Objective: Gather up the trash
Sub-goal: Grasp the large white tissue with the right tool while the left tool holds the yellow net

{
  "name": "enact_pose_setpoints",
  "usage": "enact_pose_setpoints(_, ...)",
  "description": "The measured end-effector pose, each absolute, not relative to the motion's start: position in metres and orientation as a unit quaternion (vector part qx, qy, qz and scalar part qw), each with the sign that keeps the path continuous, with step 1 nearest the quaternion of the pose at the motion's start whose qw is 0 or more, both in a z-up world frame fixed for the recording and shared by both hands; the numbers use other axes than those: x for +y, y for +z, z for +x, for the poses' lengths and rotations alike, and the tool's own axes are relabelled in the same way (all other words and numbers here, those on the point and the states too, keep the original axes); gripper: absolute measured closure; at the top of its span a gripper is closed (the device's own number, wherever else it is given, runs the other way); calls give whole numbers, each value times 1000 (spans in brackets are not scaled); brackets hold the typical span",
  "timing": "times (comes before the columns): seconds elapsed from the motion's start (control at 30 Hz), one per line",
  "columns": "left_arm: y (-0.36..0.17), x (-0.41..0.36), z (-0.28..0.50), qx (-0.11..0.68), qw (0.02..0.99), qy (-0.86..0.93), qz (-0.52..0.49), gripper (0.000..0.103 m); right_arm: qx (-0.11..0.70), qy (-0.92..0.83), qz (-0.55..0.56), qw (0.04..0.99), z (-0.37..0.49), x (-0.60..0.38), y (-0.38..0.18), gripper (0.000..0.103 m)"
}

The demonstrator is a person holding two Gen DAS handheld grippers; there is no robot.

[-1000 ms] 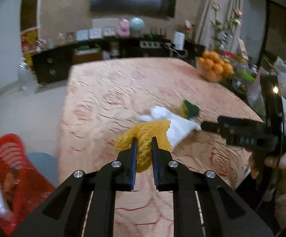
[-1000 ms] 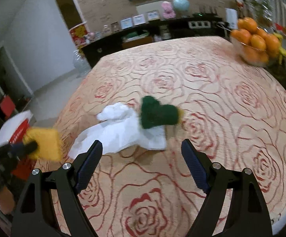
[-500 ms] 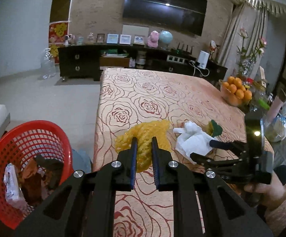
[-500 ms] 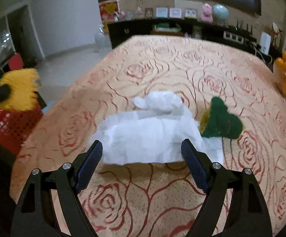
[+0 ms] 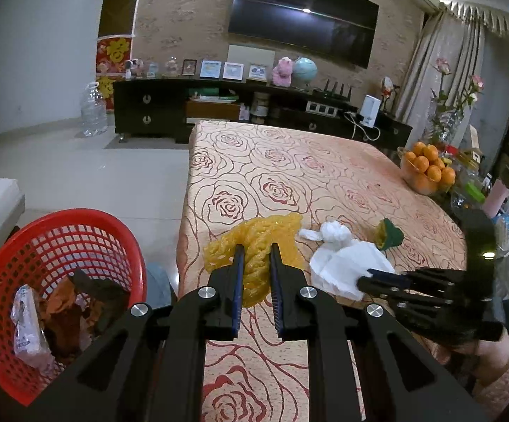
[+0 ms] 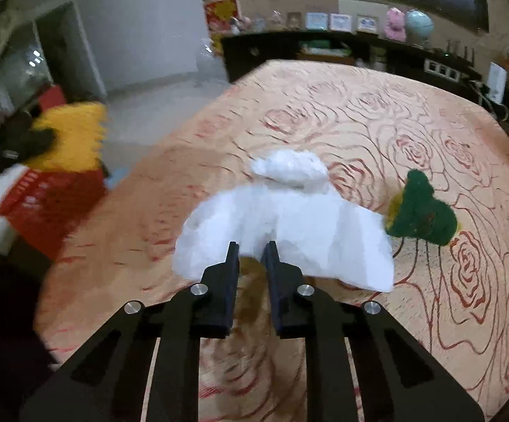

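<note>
Right wrist view: the right gripper [image 6: 251,258], spread wide half a second ago, has just closed its jaws, pinching the near edge of the one white tissue wad [image 6: 289,225] on the rose-patterned tablecloth [image 6: 377,116]. One green-and-yellow scrap [image 6: 419,211] lies just right of the wad. Left of the wad, the left gripper [image 5: 257,258] stays clamped on one yellow foam net [image 5: 254,242], beside one red basket [image 5: 54,246] of trash, now more fully seen.

One yellow mesh [image 5: 254,246], one white tissue [image 5: 342,263], one green scrap [image 5: 391,235], one red basket [image 5: 1,281], two grippers [image 5: 257,253] [image 6: 251,249]
</note>
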State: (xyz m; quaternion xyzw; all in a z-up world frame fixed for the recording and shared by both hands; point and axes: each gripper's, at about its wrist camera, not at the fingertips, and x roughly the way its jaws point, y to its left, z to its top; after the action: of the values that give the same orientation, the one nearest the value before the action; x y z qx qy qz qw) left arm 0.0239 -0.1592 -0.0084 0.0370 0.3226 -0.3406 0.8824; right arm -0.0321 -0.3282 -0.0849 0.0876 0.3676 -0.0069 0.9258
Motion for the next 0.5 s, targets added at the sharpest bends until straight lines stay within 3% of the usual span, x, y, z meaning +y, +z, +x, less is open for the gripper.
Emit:
enact_pose_setpoints(0.3, -9, -157, 26, 325, 882, -339, 36, 90, 352, 64, 95, 929, -60, -316, -66, 85)
enact_pose_setpoints(0.4, -9, -157, 26, 325, 882, -339, 36, 90, 364, 60, 81, 926, -59, -309, -68, 58)
enact_pose_setpoints(0.43, -9, -157, 26, 325, 882, -340, 36, 90, 361, 50, 75, 928, -59, -308, -67, 40)
enact_pose_setpoints(0.47, -9, -158, 26, 325, 882, -339, 37, 90, 351, 37, 73, 933, -61, -309, -65, 31)
enact_pose_setpoints(0.5, -9, -157, 26, 325, 882, -339, 37, 90, 341, 30, 74, 937, -62, -310, -62, 29)
